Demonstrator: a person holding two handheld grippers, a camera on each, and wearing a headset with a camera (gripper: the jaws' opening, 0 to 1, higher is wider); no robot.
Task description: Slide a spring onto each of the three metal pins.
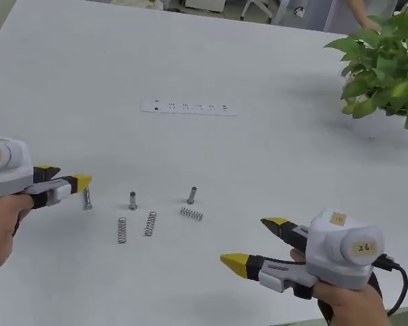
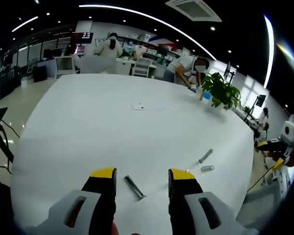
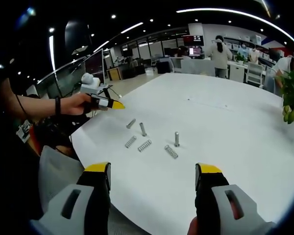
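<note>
- Left gripper (image 2: 142, 174): jaws wide apart, empty; we see one pin (image 2: 134, 187) framed between them.
- Right gripper (image 3: 154, 169): jaws wide apart, empty; we see springs (image 3: 144, 145) ahead.
- White table (image 1: 258, 163), plant (image 1: 384, 61), office behind.

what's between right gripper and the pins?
Three loose springs lying on the white table, none on a pin yet; clear in the right gripper view.
</note>
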